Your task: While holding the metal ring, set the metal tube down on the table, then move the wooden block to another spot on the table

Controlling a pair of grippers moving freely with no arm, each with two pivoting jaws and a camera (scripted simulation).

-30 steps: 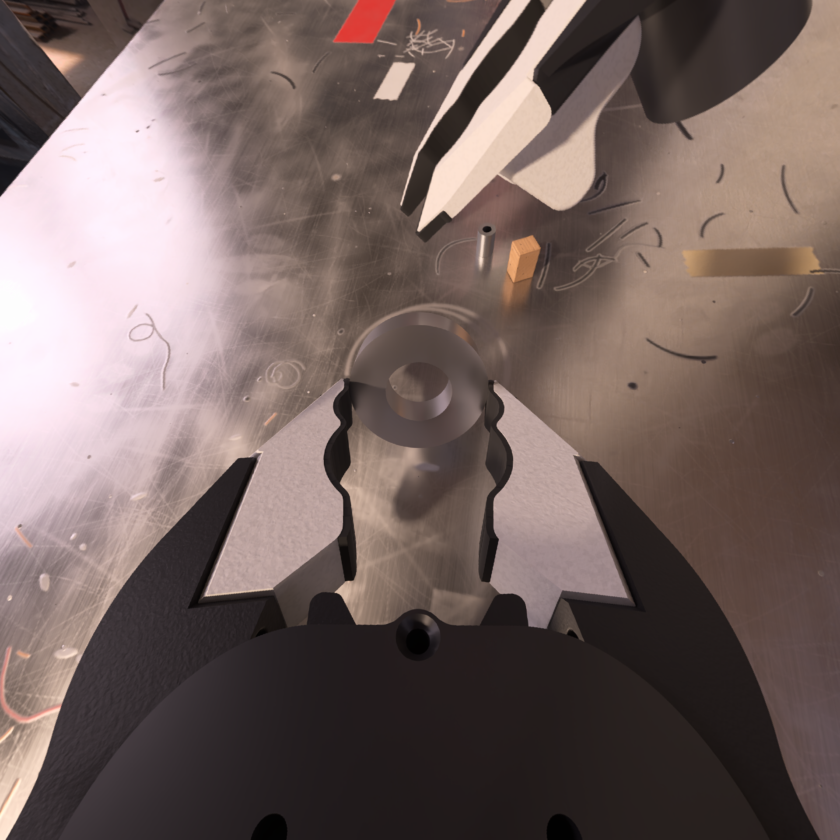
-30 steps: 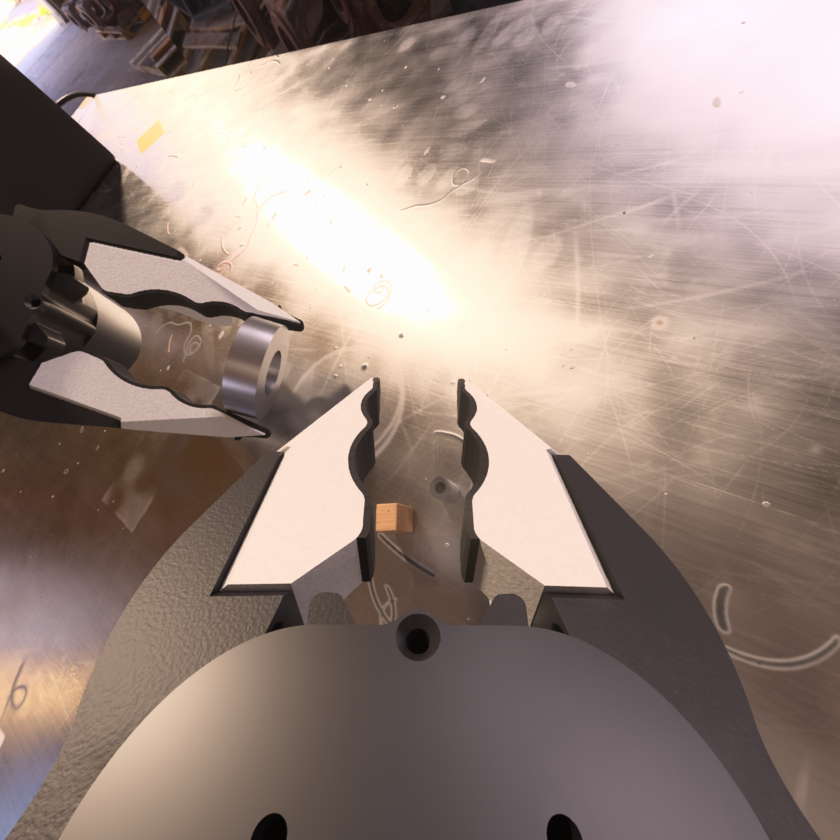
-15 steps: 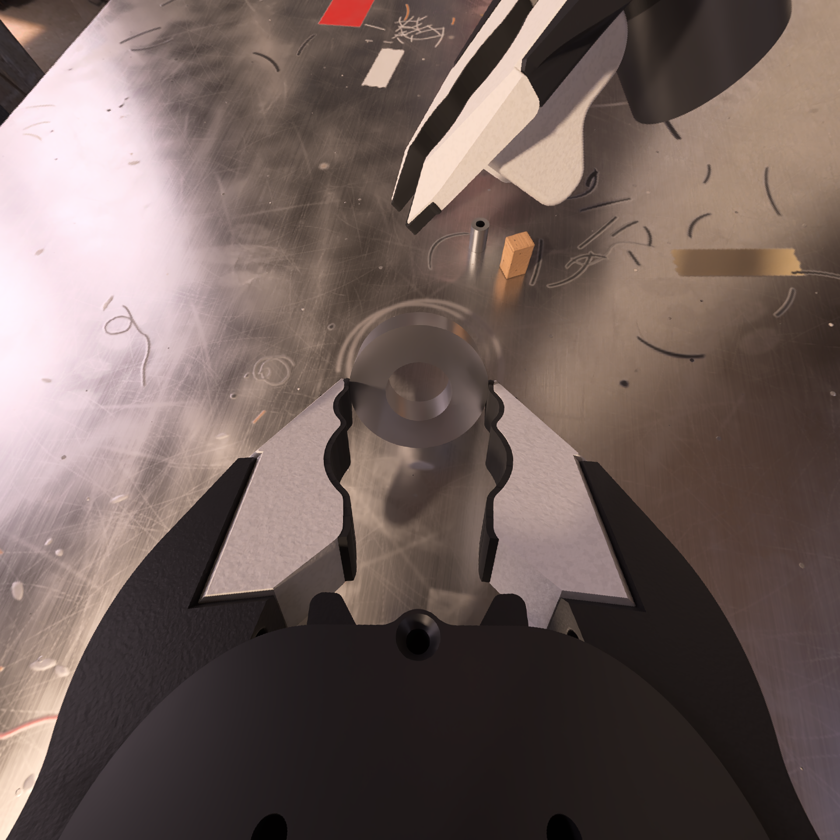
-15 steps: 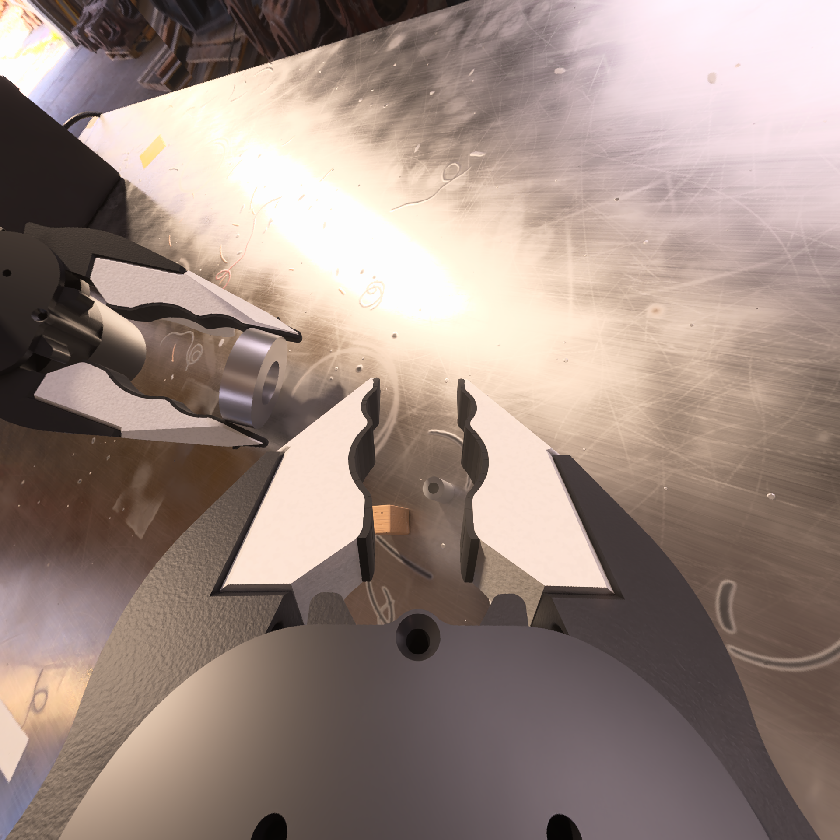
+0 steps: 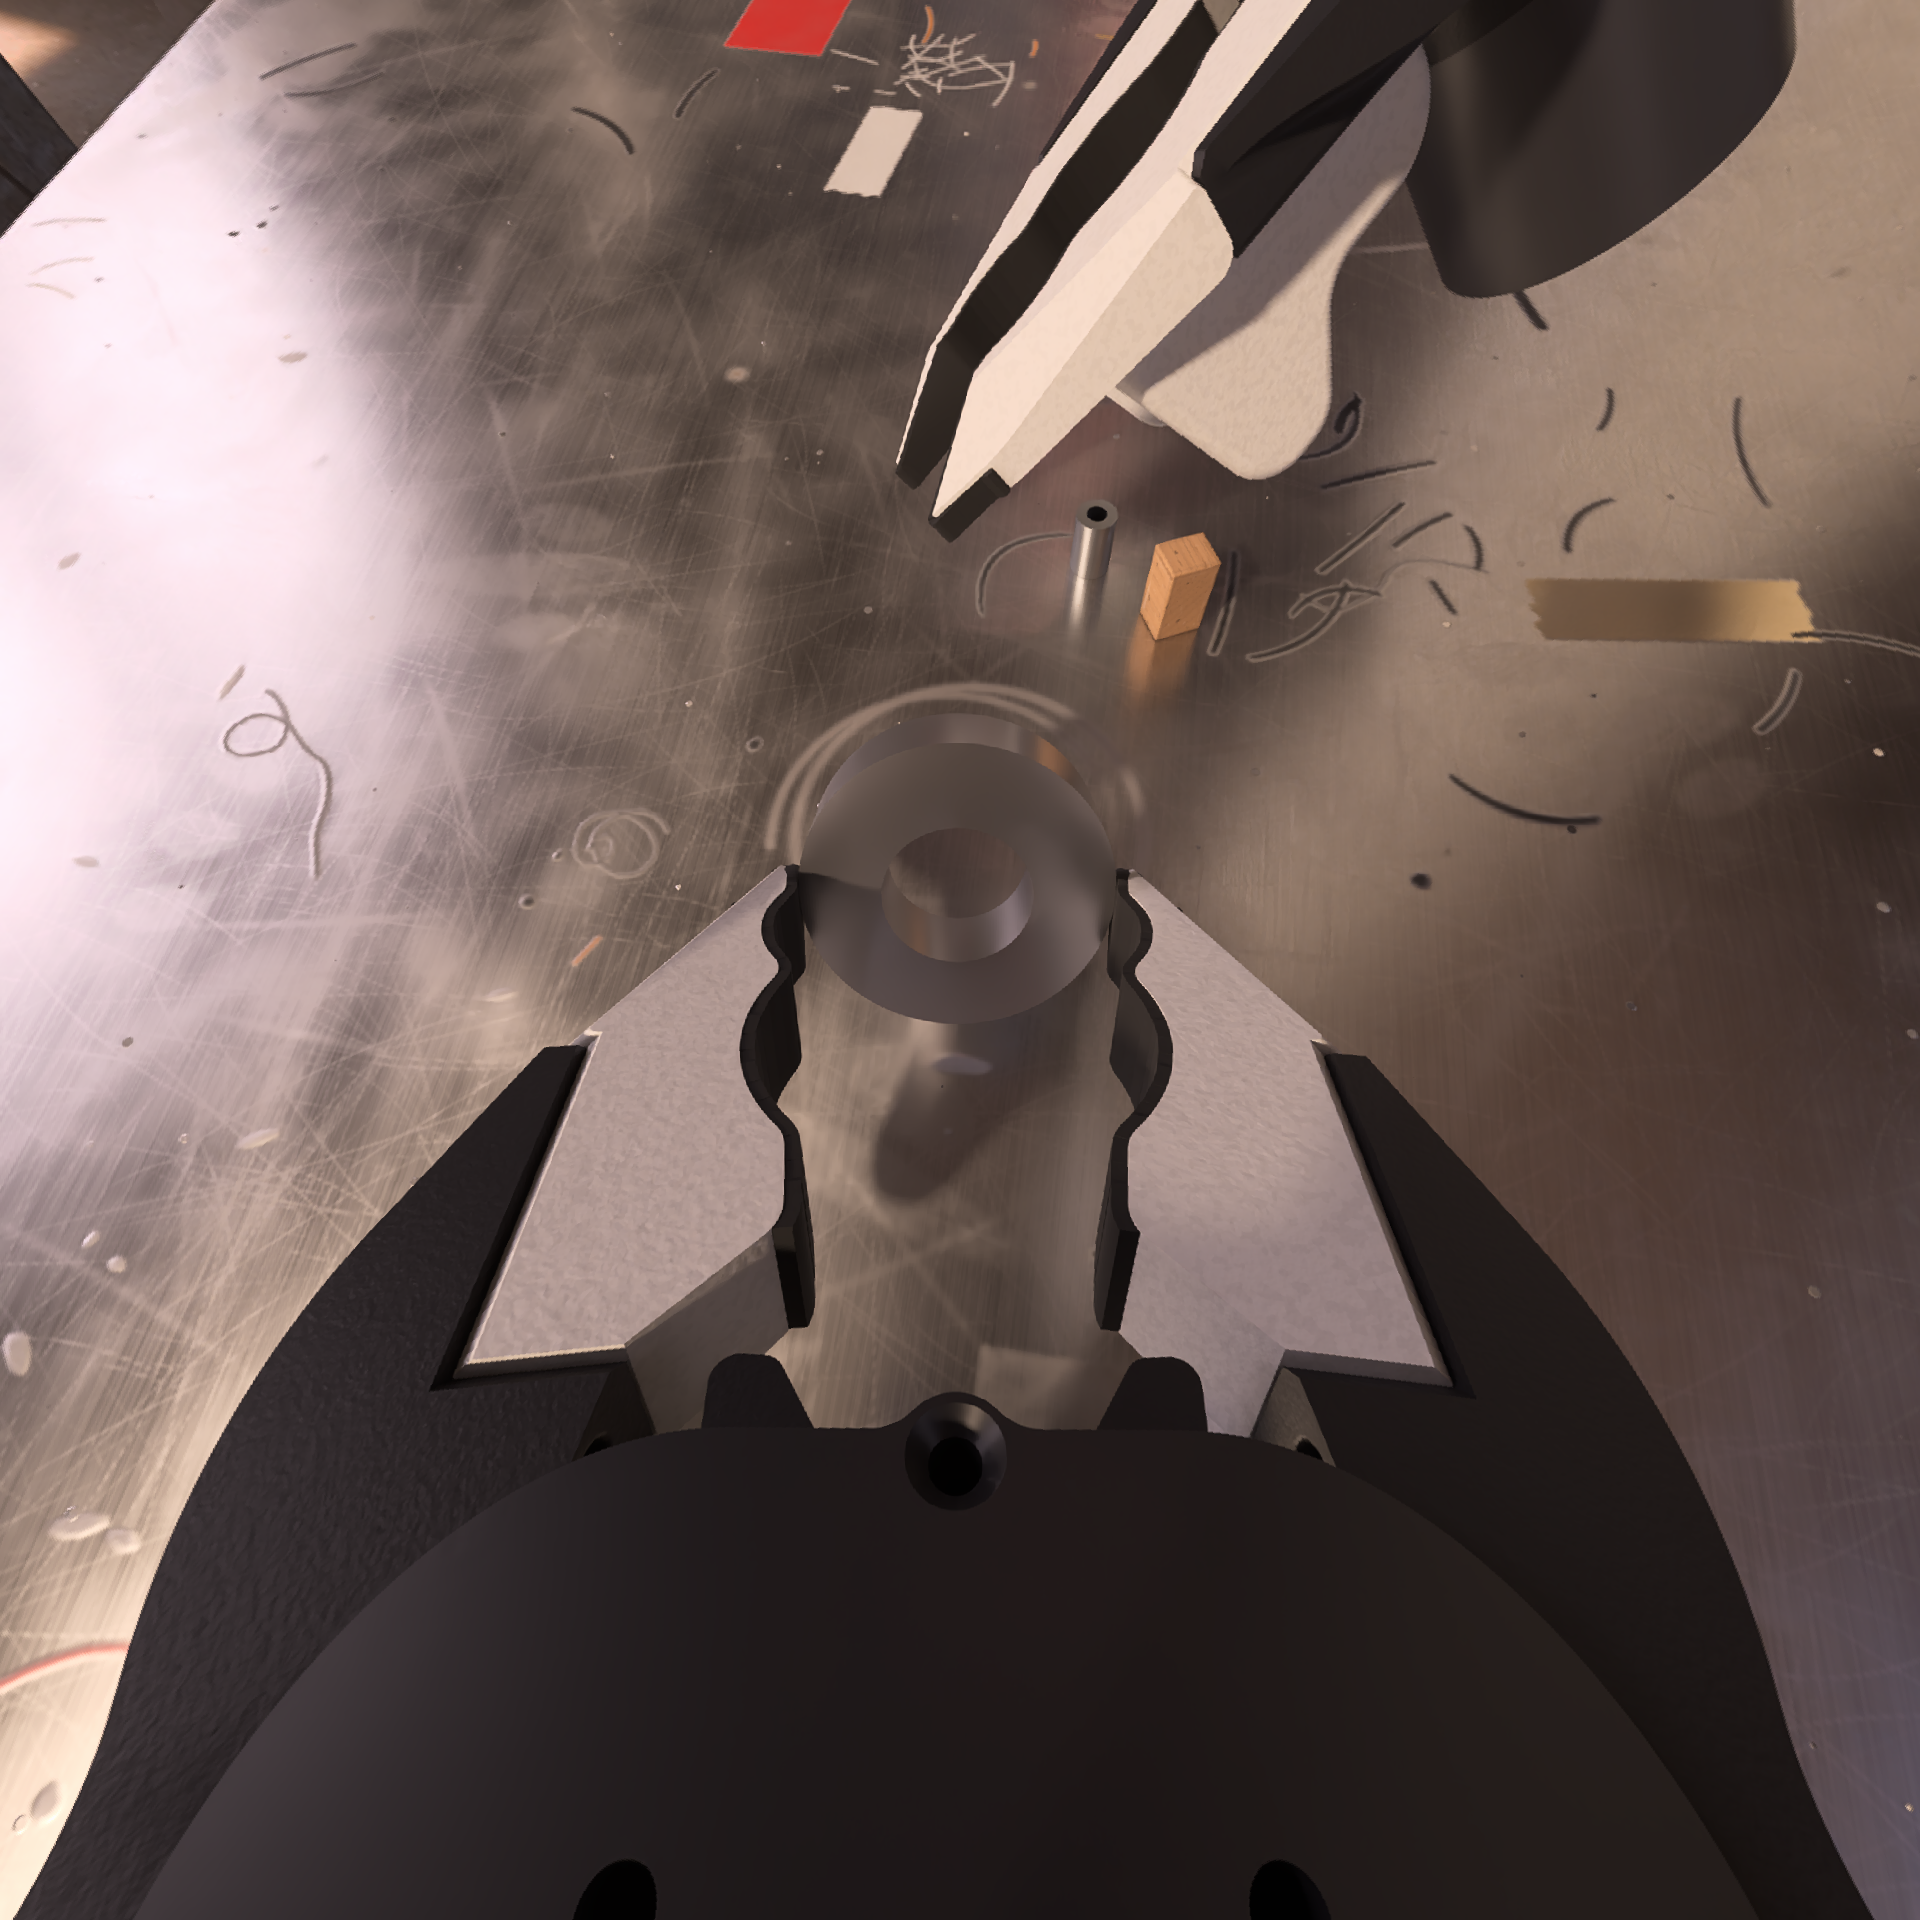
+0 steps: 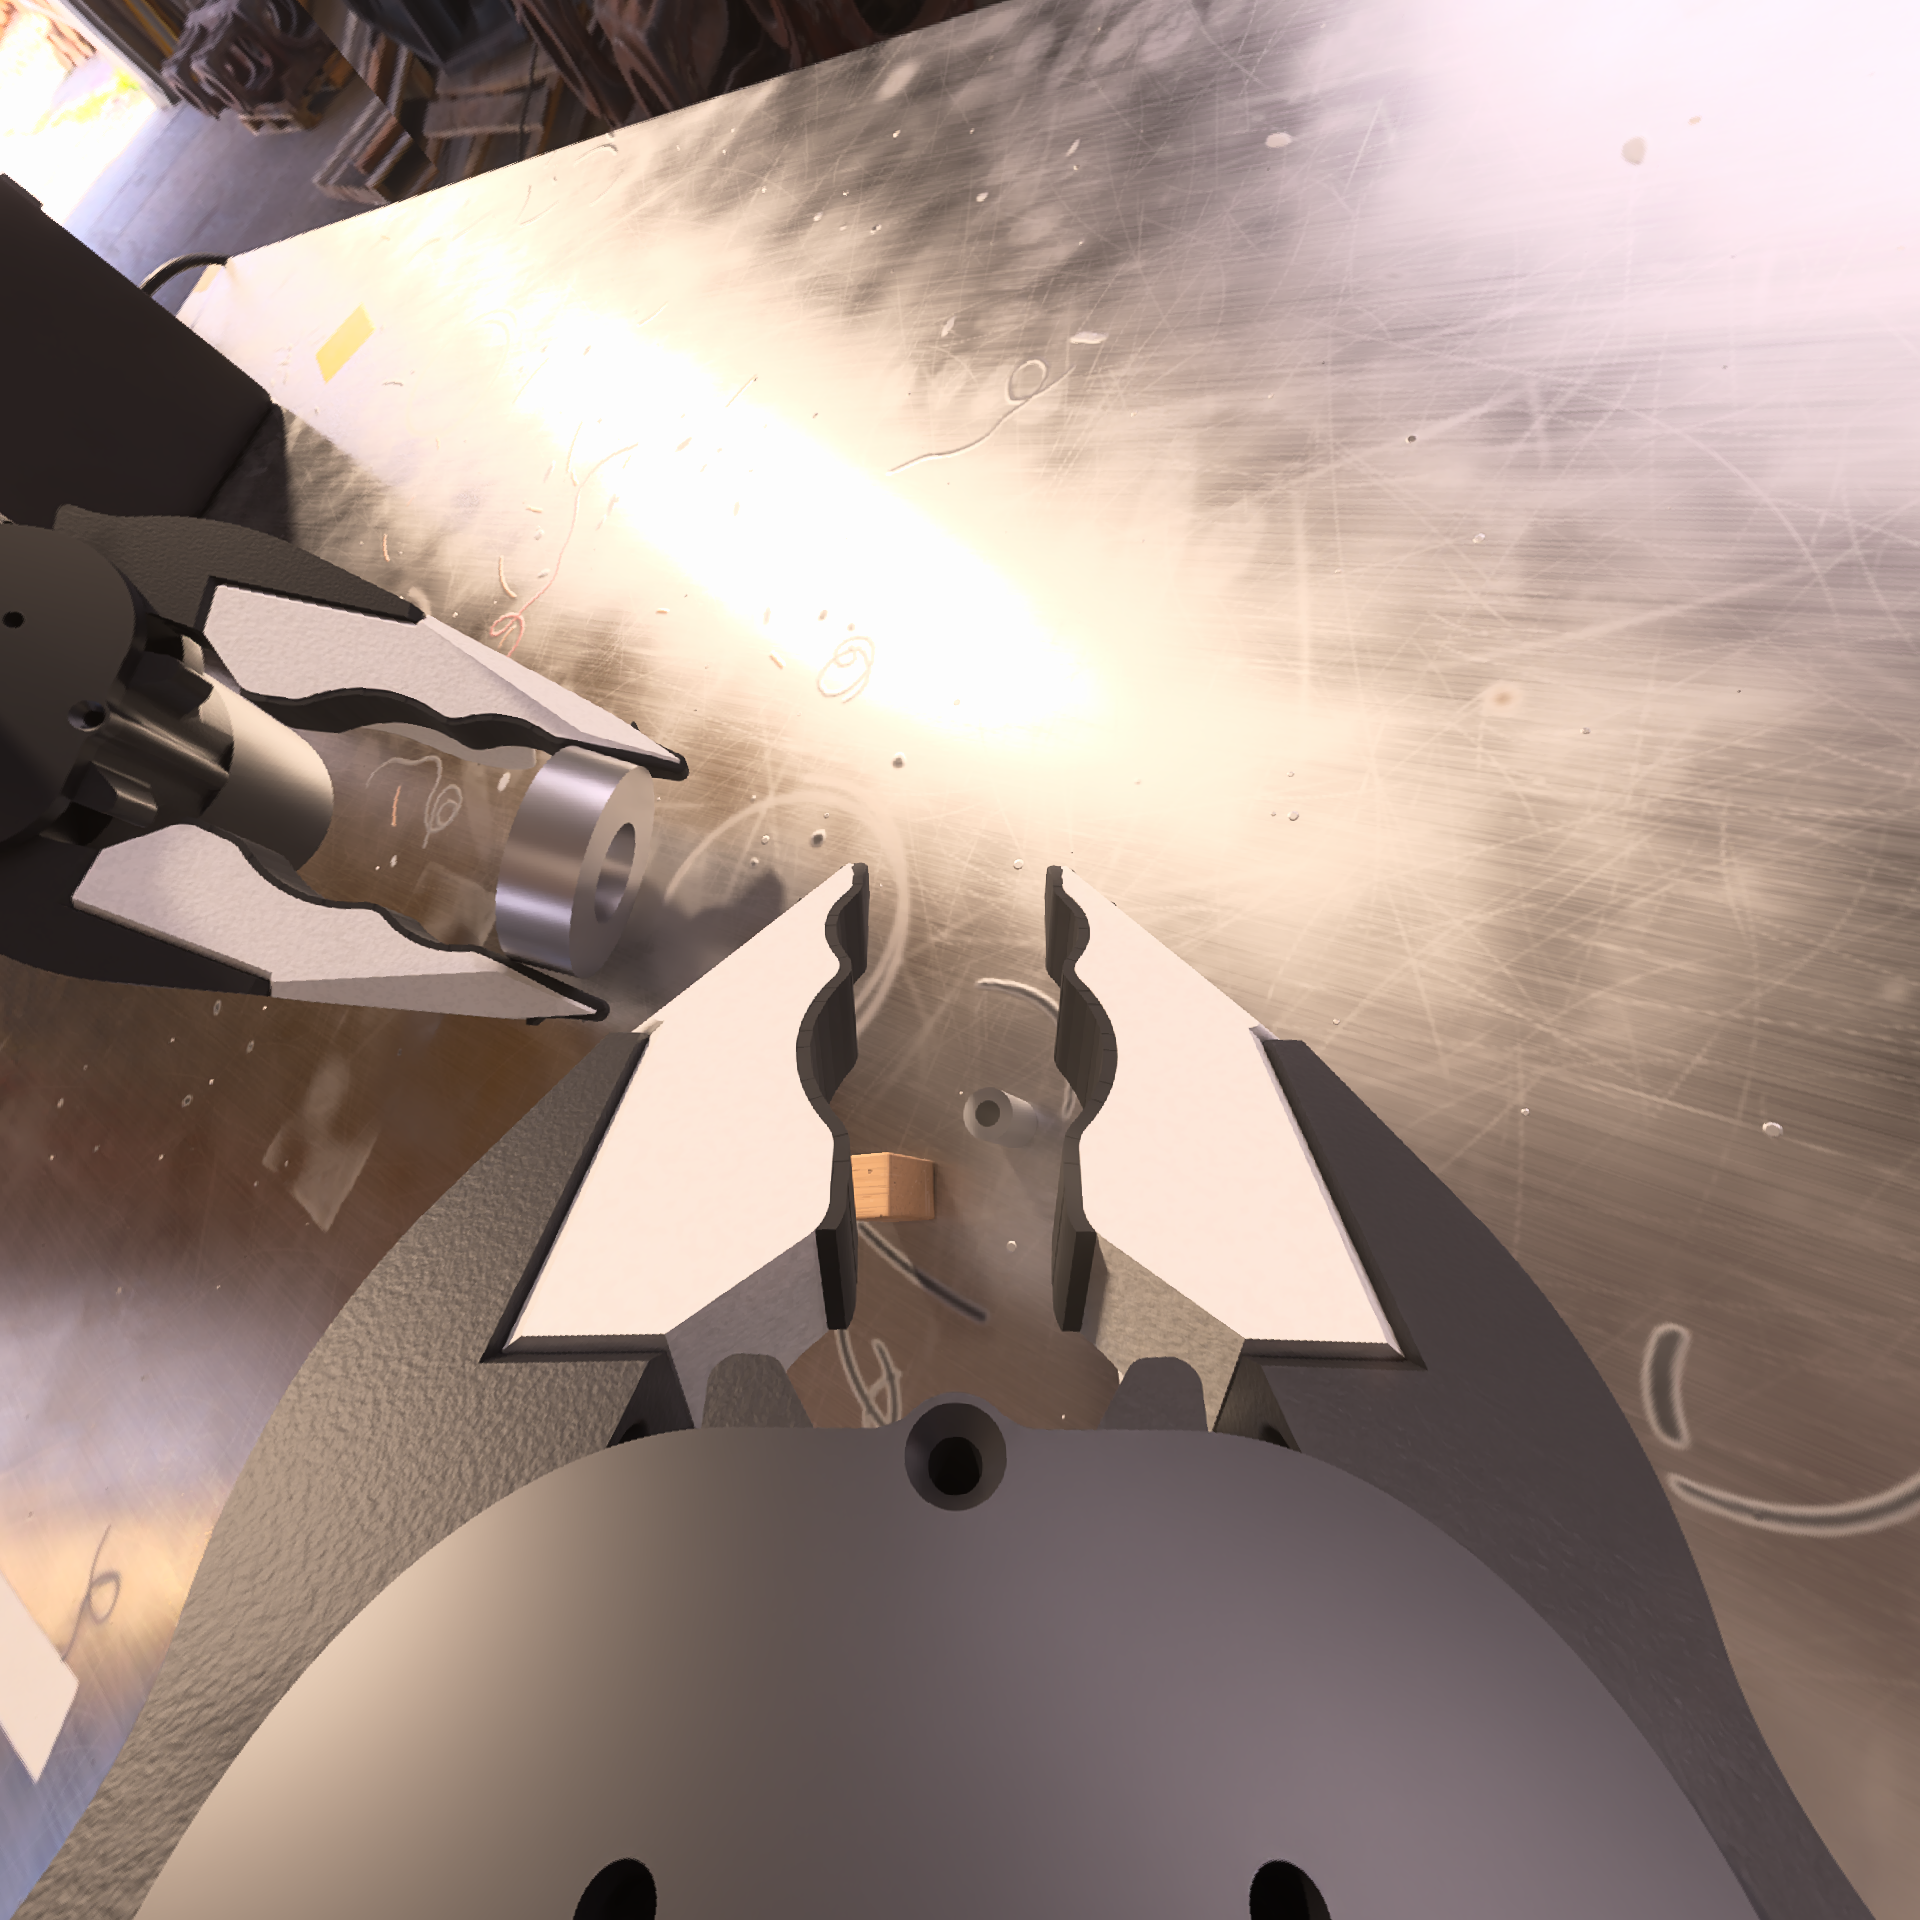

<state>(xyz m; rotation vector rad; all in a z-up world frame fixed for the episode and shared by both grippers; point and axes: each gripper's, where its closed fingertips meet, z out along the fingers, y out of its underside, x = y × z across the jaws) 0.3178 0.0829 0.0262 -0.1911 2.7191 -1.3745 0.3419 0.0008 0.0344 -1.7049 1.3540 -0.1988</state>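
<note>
The left tool (image 5: 956, 904) grips the ring (image 5: 951, 883). The tube (image 6: 1003, 1117) stands beside the block (image 6: 891, 1187); the right tool (image 6: 951, 883), open above, should descend onto the block.

Left gripper (image 5: 956, 904) holds the metal ring (image 5: 951, 883) between its fingertips, above the table (image 5: 416, 727). Beyond it, toward the far edge, the metal tube (image 5: 1089, 556) stands upright on the table, wooden block (image 5: 1177, 597) just beside it to the right, apart. Right gripper (image 6: 951, 883) hangs above both, jaws parted.
</note>
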